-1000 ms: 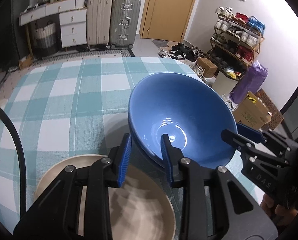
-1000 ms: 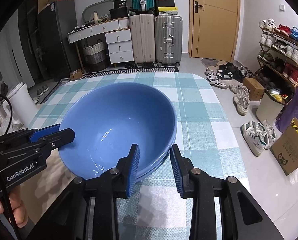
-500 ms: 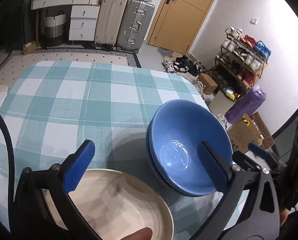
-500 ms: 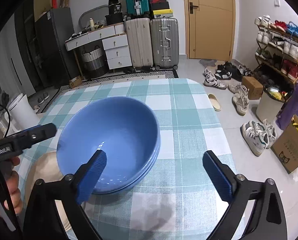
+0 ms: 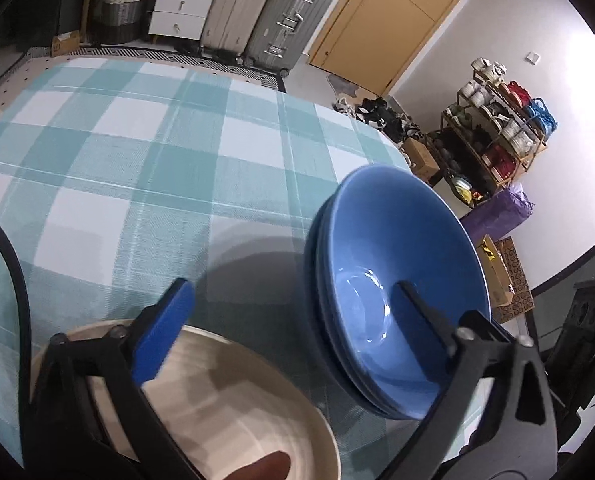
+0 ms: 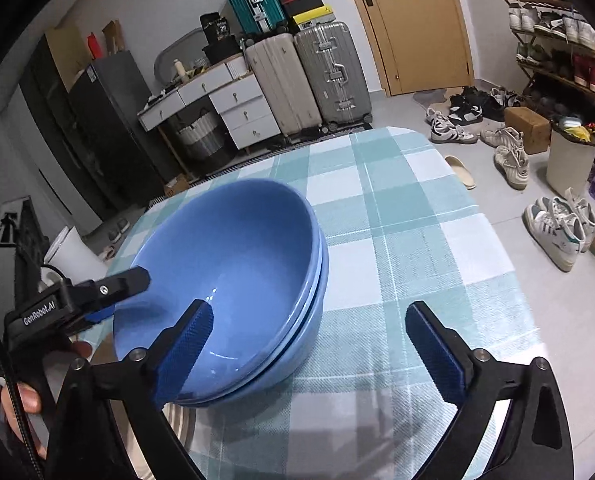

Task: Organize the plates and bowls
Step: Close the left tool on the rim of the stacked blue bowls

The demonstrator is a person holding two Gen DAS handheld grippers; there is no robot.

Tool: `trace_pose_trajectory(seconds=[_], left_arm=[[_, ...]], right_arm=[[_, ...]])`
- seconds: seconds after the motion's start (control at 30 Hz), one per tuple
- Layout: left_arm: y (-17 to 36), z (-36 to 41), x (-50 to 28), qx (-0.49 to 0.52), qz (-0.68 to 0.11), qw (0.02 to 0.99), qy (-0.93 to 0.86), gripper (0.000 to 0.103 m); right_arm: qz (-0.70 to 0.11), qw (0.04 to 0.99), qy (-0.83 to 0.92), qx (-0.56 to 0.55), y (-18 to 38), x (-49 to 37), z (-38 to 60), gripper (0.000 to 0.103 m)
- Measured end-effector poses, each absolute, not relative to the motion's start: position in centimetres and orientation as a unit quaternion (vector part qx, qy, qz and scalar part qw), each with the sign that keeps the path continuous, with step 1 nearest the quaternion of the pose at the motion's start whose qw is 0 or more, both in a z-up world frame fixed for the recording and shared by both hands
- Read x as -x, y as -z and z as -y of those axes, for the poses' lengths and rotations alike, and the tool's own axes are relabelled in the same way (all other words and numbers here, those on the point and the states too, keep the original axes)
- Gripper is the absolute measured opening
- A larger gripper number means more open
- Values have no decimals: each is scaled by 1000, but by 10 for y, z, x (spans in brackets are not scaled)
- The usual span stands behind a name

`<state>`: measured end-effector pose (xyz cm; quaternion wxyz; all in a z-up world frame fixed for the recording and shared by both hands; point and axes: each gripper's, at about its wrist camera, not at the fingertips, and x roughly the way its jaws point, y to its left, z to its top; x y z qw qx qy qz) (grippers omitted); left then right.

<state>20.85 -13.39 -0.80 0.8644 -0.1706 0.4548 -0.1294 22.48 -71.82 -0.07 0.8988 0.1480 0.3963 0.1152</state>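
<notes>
Bowls nested, both grippers let go

The blue bowls (image 6: 233, 276) sit stacked one in the other on the checked cloth (image 6: 409, 264), just beside the cream plate (image 5: 233, 412); the stacking step looks done. The left gripper (image 5: 293, 304) and right gripper (image 6: 309, 340) both stand wide and grasp nothing, their jaws having just sprung apart and then eased in a little, with the bowls' rim between the fingers of each but no pad pressing on it. Next, I judge, the plate wants handling: it lies flat, so a finger must get under its edge, and the bowls close by leave little room on that side. The table stands in a lived-in room with suitcases (image 6: 305, 80), a drawer unit (image 6: 221, 108), a door (image 6: 413, 24) and a shoe rack (image 6: 557, 40)
</notes>
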Motion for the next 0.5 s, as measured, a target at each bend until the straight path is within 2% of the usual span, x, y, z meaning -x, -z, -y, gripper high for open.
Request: trace_pose_trajectory(seconds=[0.03, 0.1, 0.2, 0.33, 0.37, 0.5], left_arm=[[9, 136, -209, 168, -456, 864, 131, 83], [11, 140, -209, 166, -455, 865, 132, 81], [11, 145, -208, 162, -445, 869, 144, 72], [9, 152, -208, 152, -439, 872, 152, 64], [9, 153, -208, 151, -440, 872, 152, 58], [10, 156, -211, 152, -447, 867, 158, 45]], right_arm=[[-396, 897, -120, -155, 2, -225, 719, 87], [-399, 892, -132, -165, 5, -228, 720, 80], [-398, 892, -134, -169, 7, -229, 720, 74], [-401, 888, -136, -180, 7, -230, 723, 71], [-403, 886, -135, -184, 8, -231, 724, 64], [-402, 882, -134, -205, 8, -234, 728, 51]])
